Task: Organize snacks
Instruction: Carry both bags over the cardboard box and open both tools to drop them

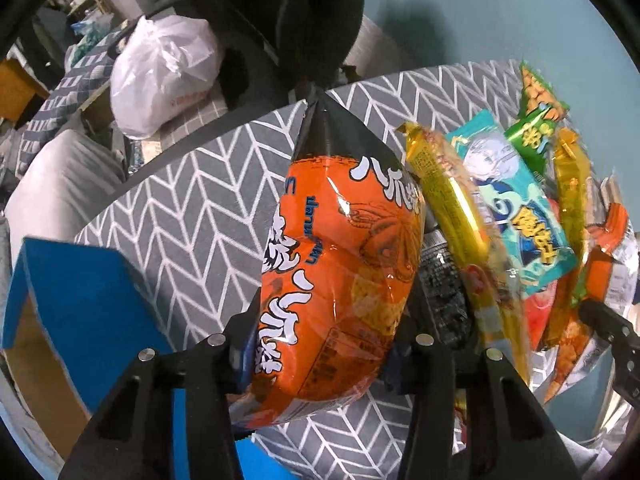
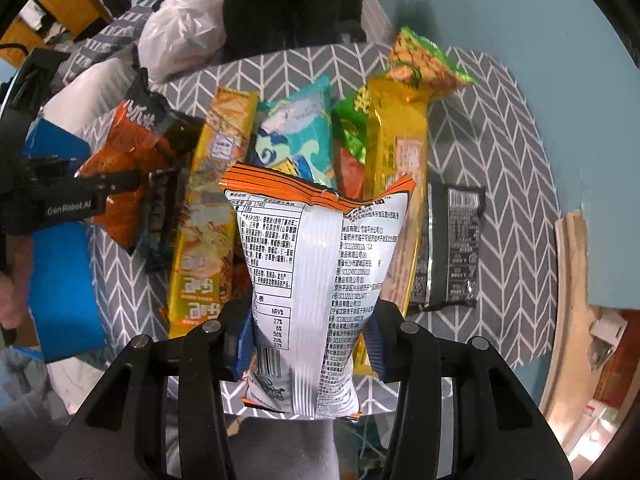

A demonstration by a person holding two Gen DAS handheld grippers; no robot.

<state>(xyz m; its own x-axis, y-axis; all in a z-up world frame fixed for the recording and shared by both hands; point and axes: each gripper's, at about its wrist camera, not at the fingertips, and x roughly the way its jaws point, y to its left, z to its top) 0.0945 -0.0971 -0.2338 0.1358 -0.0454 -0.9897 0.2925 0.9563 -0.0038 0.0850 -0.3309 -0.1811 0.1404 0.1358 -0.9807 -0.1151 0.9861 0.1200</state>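
Left gripper (image 1: 324,344) clamps puffy orange foil snack bag (image 1: 340,264). Right gripper (image 2: 310,344) pinches white-and-orange crinkled snack packet (image 2: 304,272) above grey chevron-patterned tablecloth (image 2: 508,152).

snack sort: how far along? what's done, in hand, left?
Done: little that shows. A blue box sits at the table's edge, its contents hidden.
In hand: the left claw grips an orange bag; the right claw grips a white bag.
Left: yellow packs, a teal pack, a green bag and a black pack lie loose on the grey cloth.
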